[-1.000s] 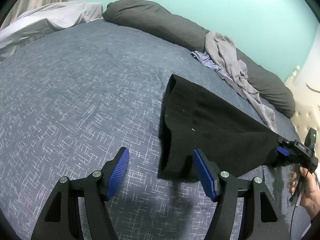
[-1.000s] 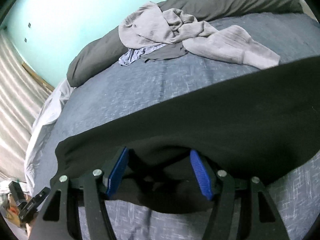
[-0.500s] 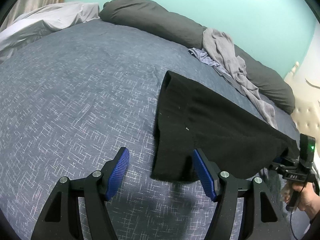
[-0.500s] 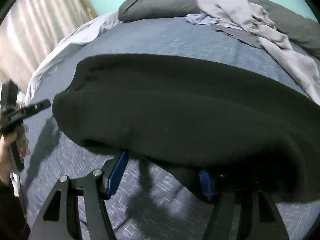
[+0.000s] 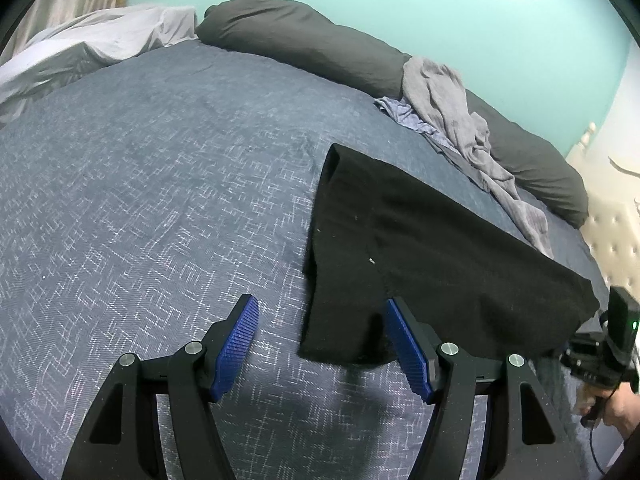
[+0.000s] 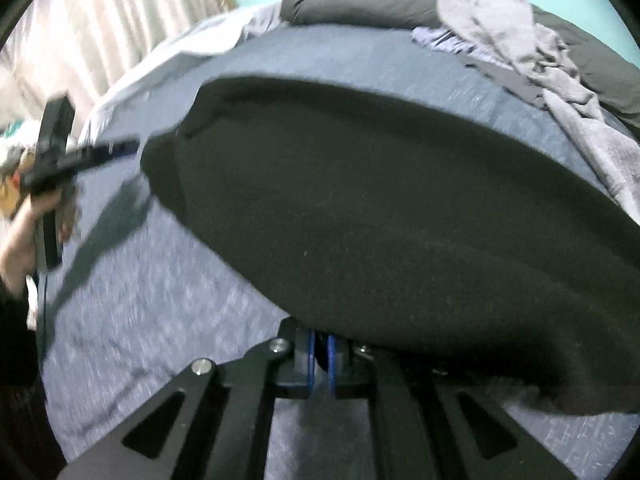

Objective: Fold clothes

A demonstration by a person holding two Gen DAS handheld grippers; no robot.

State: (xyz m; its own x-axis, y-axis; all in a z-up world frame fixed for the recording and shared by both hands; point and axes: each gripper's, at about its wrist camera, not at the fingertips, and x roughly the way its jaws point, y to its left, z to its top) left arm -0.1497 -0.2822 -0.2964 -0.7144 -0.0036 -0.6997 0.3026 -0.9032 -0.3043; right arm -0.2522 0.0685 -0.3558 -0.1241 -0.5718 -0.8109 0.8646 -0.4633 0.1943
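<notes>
A black garment (image 5: 420, 240) lies spread on the blue-grey bedcover (image 5: 160, 200). My left gripper (image 5: 320, 302) hovers open over the garment's near corner, its right finger (image 5: 404, 344) beside the hem and nothing between the pads. My right gripper (image 6: 320, 336) has its blue pads drawn together on the garment's edge, and the black cloth (image 6: 400, 220) drapes over the fingertips and hides them. The left wrist view has that gripper (image 5: 600, 344) at the far right, in a hand, at the garment's raised far corner. In the right wrist view, the left gripper (image 6: 100, 152) sits blurred at the left.
A heap of grey and pale blue clothes (image 5: 452, 108) lies against long dark pillows (image 5: 300, 40) at the far side. A rumpled white sheet (image 5: 100, 40) sits far left. A beige tufted headboard (image 5: 612, 232) rises at the right and curtains (image 6: 120, 20) hang behind.
The right gripper's jaws went from wide open to closed on the black garment's edge while that hand rolled and shifted sideways. The left gripper stayed where it was, open.
</notes>
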